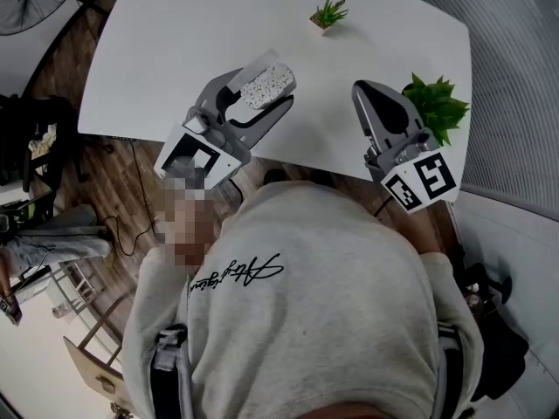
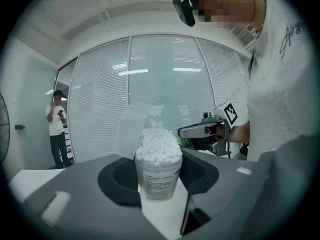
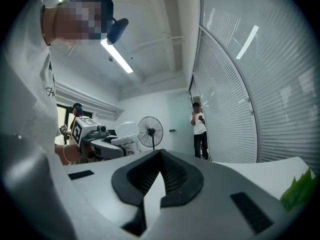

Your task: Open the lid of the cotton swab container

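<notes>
White swabs (image 2: 159, 146) fill the container (image 2: 157, 181) clamped between the jaws of the left gripper (image 2: 159, 186), its lid (image 2: 131, 129) hinged up above them. The jaws of the right gripper (image 3: 160, 160) are pressed together, empty.

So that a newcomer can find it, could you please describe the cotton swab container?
Start at the white table and find the left gripper over its near edge: the container is clamped between its jaws. It is a clear round tub packed with white swab tips, its lid flipped up, unlike the small plant, the bushy plant and the empty right gripper.
</notes>
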Tool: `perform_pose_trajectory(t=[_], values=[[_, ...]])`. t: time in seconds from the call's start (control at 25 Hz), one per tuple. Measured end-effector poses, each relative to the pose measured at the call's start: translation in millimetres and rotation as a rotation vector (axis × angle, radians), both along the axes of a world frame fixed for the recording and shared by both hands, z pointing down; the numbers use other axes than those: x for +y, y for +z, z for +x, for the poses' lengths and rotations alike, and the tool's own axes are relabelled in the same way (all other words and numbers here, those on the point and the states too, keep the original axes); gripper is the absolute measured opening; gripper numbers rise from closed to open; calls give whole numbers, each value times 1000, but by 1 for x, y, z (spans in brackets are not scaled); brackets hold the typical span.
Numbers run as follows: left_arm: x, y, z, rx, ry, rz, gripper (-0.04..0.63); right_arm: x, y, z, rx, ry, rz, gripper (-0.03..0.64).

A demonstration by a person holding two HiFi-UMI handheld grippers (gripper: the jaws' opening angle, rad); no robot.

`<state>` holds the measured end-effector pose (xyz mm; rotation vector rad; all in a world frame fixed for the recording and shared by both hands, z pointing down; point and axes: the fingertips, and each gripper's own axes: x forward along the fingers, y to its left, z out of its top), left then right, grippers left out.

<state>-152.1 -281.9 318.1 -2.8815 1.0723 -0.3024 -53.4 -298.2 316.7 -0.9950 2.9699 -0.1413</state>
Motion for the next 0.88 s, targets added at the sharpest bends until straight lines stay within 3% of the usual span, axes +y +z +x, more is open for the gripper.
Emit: perform_pose_trajectory(t=[0.88], values=[[-1, 15, 8, -50, 24, -29, 196, 2, -2, 5, 4, 6, 3, 0]])
